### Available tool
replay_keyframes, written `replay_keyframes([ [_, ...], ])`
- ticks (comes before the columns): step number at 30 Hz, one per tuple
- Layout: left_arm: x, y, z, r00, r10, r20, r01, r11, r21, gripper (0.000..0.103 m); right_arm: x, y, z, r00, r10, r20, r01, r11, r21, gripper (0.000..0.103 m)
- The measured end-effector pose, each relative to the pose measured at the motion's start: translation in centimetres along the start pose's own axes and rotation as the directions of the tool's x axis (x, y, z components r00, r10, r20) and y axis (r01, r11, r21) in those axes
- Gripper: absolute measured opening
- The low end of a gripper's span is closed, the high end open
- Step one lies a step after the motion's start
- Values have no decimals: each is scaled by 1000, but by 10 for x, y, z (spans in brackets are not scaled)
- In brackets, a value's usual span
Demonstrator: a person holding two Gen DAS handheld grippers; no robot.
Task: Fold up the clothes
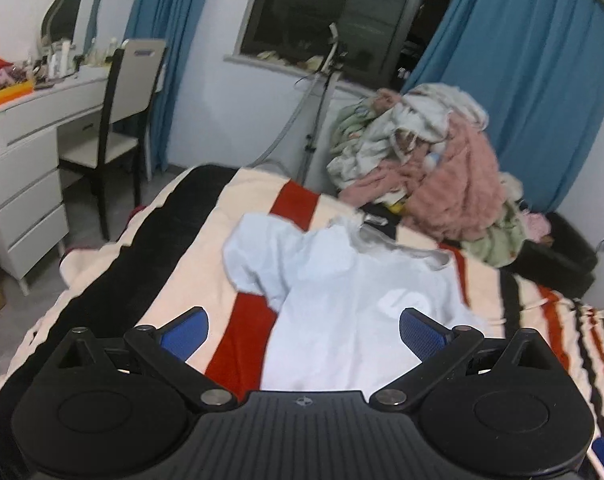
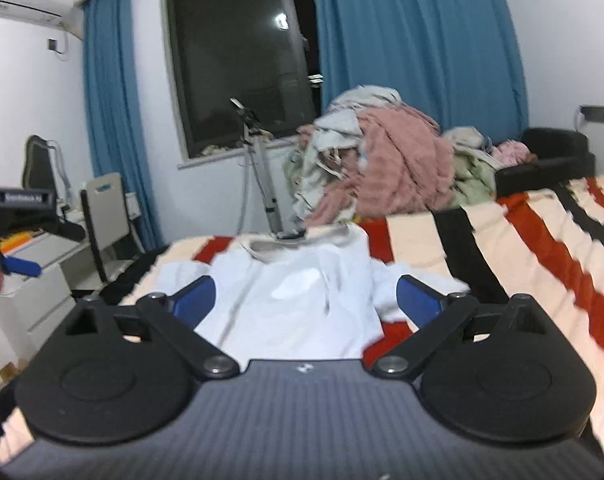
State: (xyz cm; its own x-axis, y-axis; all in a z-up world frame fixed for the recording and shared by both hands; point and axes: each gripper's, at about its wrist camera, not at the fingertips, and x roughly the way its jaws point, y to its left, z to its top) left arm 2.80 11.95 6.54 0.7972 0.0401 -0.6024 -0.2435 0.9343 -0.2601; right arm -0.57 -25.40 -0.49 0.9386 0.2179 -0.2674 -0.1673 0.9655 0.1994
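Note:
A pale blue sweatshirt (image 1: 341, 300) lies spread on the striped bedspread (image 1: 190, 280), collar toward the far edge, one sleeve bunched at its left. My left gripper (image 1: 303, 332) hovers above its lower part, blue pads wide apart and nothing between them. In the right wrist view the same sweatshirt (image 2: 286, 292) lies ahead with a white logo on the chest. My right gripper (image 2: 305, 300) stands open over it, holding nothing. The left gripper's blue finger (image 2: 22, 267) shows at that view's left edge, beside a hand.
A heap of pink, white and green laundry (image 1: 429, 164) sits on the bed's far side by the blue curtain (image 1: 541, 92). A tripod (image 1: 321, 92) stands under the dark window. A white dresser (image 1: 30, 168) and chair (image 1: 122, 120) stand left of the bed.

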Motion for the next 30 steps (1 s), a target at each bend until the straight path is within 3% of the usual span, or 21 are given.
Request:
replay_keyframes([
  [6, 43, 11, -6, 998, 29, -58, -35, 995, -91, 100, 21, -1, -24, 999, -10, -41, 9, 999, -37, 99],
  [13, 90, 20, -17, 999, 36, -28, -39, 990, -133, 99, 51, -19, -39, 996, -34, -77, 37, 999, 40, 99],
  [20, 165, 54, -21, 996, 53, -71, -72, 950, -303, 89, 84, -37, -57, 985, -63, -161, 81, 991, 106, 99],
  [27, 238, 68, -25, 999, -32, -7, 26, 907, -421, 83, 115, -48, -70, 974, -86, -211, 119, 982, 148, 99],
  [30, 263, 67, -22, 999, -11, 43, 29, 899, -438, 83, 130, -51, -77, 967, -91, -237, 128, 981, 143, 99],
])
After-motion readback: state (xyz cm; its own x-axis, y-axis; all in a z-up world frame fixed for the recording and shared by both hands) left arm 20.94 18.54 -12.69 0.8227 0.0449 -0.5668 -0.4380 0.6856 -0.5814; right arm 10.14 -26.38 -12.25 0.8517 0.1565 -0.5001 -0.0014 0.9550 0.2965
